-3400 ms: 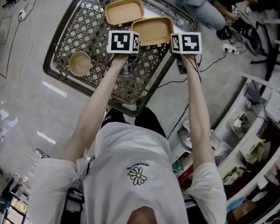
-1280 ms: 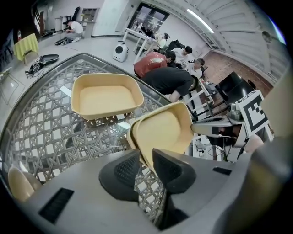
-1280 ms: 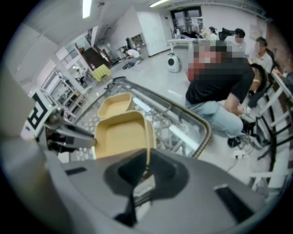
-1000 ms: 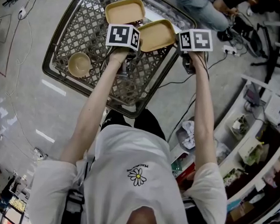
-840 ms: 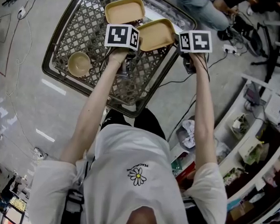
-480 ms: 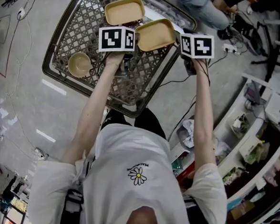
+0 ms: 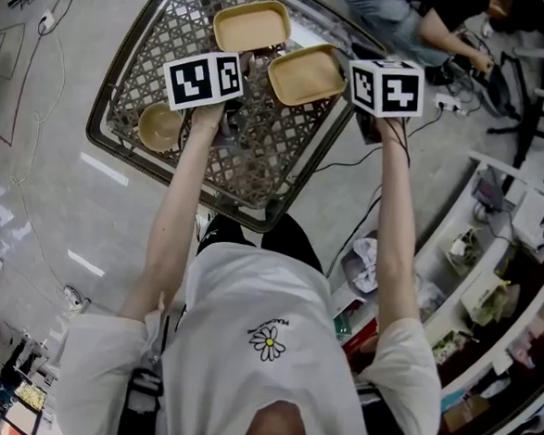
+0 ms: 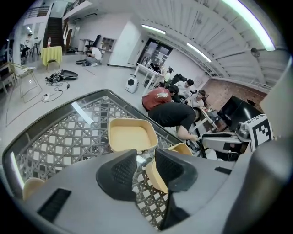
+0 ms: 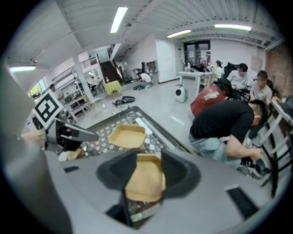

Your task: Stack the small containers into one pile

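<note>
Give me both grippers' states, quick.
Left gripper: open, holding nothing.
Right gripper: open, its jaws have just been opening; the nearer tan tray shows through the gap, not gripped.

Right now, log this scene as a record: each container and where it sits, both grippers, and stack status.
table: lattice top, holds all three containers
far tray: rectangular, tan, empty, at the far edge
near tray: rectangular, tan, empty, flat on the table, right of the far tray
round bowl: tan, alone on the left side
left gripper: jaws apart, nothing gripped
right gripper: jaws have just been opening, apart, nothing gripped
stack: none yet; all three lie separately
</note>
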The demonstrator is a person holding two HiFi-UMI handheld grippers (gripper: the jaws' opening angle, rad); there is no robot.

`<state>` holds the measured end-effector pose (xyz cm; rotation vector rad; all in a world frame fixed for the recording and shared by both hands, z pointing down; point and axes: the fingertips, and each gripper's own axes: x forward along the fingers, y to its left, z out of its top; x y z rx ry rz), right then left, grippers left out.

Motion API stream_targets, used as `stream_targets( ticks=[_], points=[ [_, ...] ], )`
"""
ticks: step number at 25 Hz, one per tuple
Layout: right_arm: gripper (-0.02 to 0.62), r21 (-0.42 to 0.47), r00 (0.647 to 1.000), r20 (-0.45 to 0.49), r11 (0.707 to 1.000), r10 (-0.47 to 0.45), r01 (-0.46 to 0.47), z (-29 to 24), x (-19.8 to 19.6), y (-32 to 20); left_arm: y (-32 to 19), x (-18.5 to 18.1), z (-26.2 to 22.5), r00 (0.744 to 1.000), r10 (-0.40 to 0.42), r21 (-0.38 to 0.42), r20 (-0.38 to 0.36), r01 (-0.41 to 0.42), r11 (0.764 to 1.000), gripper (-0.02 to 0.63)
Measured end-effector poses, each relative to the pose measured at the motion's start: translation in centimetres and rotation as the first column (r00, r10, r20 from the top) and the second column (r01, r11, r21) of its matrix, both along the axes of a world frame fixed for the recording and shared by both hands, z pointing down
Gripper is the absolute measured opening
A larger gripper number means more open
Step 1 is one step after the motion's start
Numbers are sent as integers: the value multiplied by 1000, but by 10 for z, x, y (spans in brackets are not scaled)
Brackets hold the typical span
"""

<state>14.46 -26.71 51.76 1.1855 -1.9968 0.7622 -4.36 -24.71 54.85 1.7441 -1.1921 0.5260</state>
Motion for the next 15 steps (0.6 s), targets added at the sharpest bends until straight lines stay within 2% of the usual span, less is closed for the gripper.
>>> stream_targets(
  ticks=[3, 6, 11, 15],
  points=[
    [181, -13, 999, 45, 1000, -25, 26, -5, -21, -11, -13, -16, 1, 999, -37, 9, 25, 37, 999, 101],
    [181, -57, 994, 91, 997, -54, 59, -5, -43, -25, -26, -29, 4, 997, -54, 10, 50, 54, 998, 100],
    [181, -165, 995, 53, 982, -79, 87, 18, -62, -57, -44, -45, 21, 994, -88, -21, 58, 89, 996, 100],
    [181, -284, 996, 73, 957, -44, 63, 49, -77, -72, -50, -54, 46, 993, -107, -77, 53, 111, 991, 100]
  ],
)
